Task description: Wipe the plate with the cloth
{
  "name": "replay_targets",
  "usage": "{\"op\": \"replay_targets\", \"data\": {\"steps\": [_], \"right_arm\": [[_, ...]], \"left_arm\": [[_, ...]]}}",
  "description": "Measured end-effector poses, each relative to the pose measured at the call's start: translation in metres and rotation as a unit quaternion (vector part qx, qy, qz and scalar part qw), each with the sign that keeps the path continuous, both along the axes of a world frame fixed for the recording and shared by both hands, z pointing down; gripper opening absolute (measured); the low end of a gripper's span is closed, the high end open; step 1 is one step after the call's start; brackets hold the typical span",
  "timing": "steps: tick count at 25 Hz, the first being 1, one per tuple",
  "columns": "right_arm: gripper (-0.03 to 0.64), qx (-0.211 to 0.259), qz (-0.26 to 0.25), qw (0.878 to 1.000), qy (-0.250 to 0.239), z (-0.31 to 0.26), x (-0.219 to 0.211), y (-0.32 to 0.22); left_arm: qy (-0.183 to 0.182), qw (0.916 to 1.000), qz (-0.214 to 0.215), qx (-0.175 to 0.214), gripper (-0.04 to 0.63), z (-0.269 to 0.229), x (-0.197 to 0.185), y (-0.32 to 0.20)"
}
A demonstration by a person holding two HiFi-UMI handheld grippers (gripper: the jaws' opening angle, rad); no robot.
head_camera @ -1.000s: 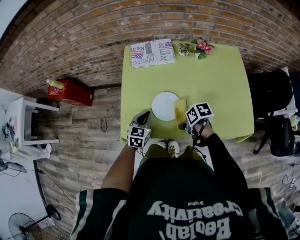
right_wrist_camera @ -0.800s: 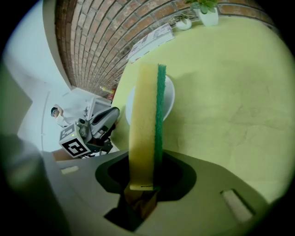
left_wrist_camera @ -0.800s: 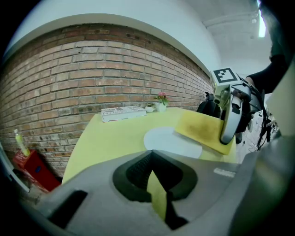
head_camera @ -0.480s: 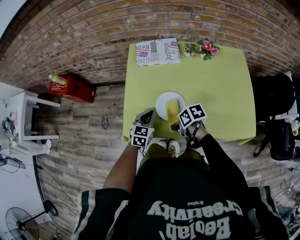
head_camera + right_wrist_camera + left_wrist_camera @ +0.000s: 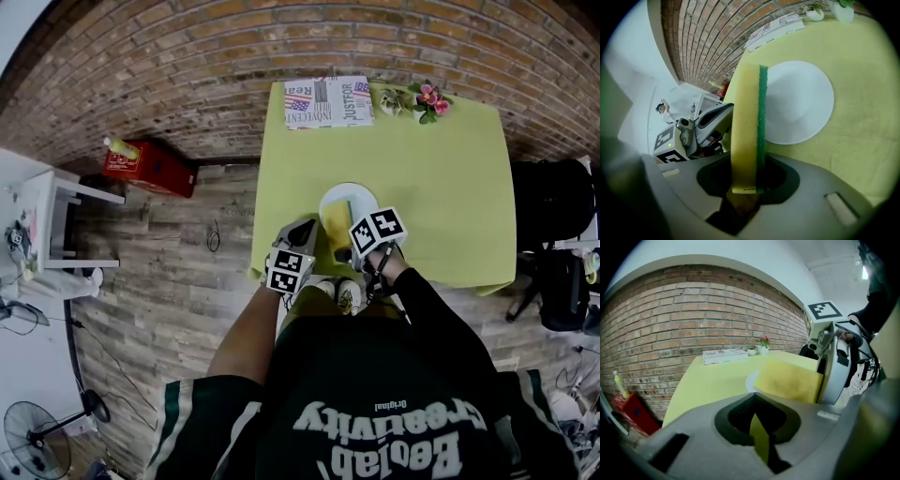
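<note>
Wooden plank floor [image 5: 159, 281], brick wall [image 5: 187, 56] behind; contents listed from the near edge of the table outward.

1. Person, standing at the near side of a yellow-green table [image 5: 450, 187], one tool in each hand.
2. Left gripper [image 5: 302, 232]. Sits at the table's near left corner, beside the plate but apart from it. Jaws are drawn together at the tips, with only a sliver of table colour showing behind them; nothing held. Probably parked there to keep clear of the wiping hand.
3. Right gripper [image 5: 746, 180]. Jaws are pinched on the near end of the cloth, leaving most of its length free to work.
4. Cloth [image 5: 746, 122]. Thick yellow pad with a green face, more sponge than rag. It reaches forward from the jaws over the left part of the plate, placed for a stroke across it. Whether it touches the surface cannot be told.
5. Plate [image 5: 799, 103]. White, round, bare. Lies flat on the table near the front edge, within easy reach. Nothing steadies it, so a hard push might slide it.
6. Newspaper [image 5: 328, 101]. Folded, at the far left edge of the table, well clear of the work.
7. Flowers [image 5: 427, 97]. Small pot, pink blooms, far edge, right of the newspaper.
8. Red box [image 5: 150, 167]. On the floor against the wall, left of the table.
</note>
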State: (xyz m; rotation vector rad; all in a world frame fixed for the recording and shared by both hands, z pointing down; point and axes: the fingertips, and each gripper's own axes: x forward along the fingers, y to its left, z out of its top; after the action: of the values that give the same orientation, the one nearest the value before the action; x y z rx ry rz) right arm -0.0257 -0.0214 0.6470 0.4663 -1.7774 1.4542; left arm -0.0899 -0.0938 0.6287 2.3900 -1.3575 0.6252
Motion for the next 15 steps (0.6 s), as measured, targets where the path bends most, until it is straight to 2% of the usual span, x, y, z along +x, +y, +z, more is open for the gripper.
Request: {"op": "replay_targets", "data": {"steps": [15], "right_arm": [[0.141,0.014,0.050,0.998,0.023,-0.001,0.052,-0.013]], "left_arm": [[-0.006,0.9999,0.007,-0.005,0.008,0.001,0.000,0.002]]}}
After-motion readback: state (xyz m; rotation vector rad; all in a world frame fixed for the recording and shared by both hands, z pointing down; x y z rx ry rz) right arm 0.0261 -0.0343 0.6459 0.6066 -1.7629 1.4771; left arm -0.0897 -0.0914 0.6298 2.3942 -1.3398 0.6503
